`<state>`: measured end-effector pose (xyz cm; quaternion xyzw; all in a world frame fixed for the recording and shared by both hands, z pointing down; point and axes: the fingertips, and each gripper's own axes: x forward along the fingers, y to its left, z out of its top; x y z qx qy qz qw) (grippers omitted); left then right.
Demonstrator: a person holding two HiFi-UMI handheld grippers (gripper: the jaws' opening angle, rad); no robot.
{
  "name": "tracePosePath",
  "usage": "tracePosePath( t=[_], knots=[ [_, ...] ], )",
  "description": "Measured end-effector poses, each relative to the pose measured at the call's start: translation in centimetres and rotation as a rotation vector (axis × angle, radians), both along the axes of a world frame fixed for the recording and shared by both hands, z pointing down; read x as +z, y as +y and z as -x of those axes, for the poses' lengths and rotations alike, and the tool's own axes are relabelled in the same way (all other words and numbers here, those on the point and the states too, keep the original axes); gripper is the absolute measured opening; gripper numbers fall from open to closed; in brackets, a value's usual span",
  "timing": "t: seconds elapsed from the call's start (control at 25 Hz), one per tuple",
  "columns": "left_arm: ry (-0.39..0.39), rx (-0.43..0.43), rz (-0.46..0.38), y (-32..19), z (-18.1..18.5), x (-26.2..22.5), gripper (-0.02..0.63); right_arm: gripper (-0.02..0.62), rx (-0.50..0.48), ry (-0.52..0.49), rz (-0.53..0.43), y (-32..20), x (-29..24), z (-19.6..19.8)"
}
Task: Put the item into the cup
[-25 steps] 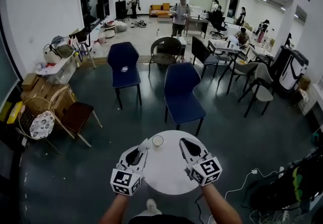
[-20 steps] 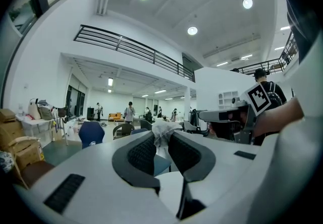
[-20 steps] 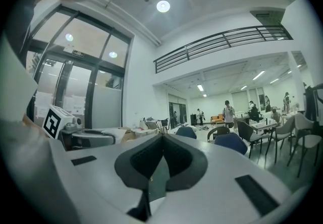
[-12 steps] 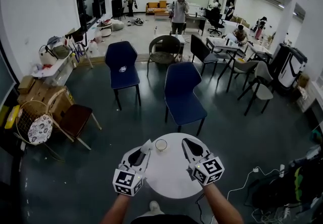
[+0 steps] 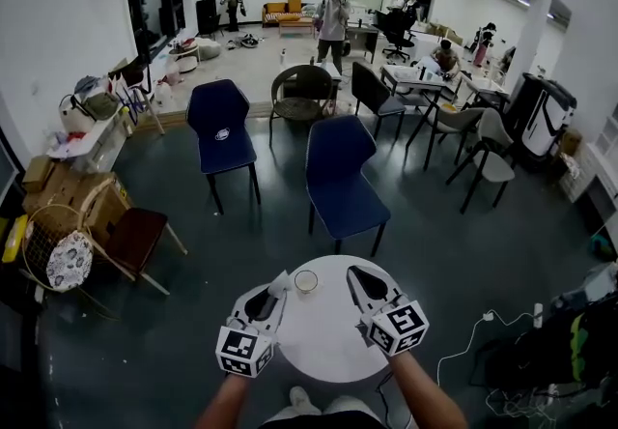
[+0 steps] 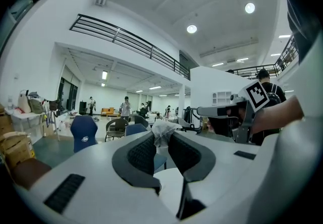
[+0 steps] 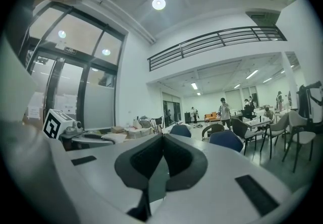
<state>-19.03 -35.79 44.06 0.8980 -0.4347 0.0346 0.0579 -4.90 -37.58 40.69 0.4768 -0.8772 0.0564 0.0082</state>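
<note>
In the head view the left gripper (image 5: pixel 274 289) is hovering with the cup (image 5: pixel 306 280) just beside its tips, in its own view it is pinching the white crumpled item (image 6: pixel 162 129), not yet dropped in, and in the right gripper view the right gripper (image 7: pixel 162 140) is sitting closed, empty.

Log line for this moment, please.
left gripper: shut on white crumpled item | right gripper: shut, empty | cup: on table, item not yet in
</note>
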Motion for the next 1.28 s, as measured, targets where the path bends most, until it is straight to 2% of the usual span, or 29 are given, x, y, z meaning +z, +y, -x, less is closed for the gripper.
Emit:
tracePosePath(
  t=[0.32,0.56,0.84,1.12,1.28],
  knots=[
    [-0.013,0.013,0.023,-2.3,-1.2,2.7,0.084,0.017,-0.007,0.004,0.022,-2.2,2.7,-0.3],
    [-0.020,-0.005,0.050,-5.0,-2.7,5.1,0.084,0.017,-0.023,0.013,0.041,-5.1,5.1,-1.9],
    [-0.045,-0.010,0.094,-8.8,-3.5,9.2,0.083,0.017,-0.034,0.016,0.079,-8.8,8.8,-2.7],
    [-0.106,0.059,0.149,-11.4,-5.5,15.0,0.084,0.016,-0.045,0.010,0.109,-11.5,12.8,-3.2],
    [-0.125,0.065,0.172,-13.3,-5.9,17.9,0.083,0.017,-0.070,0.030,0.131,-12.8,15.4,-2.9]
  ],
)
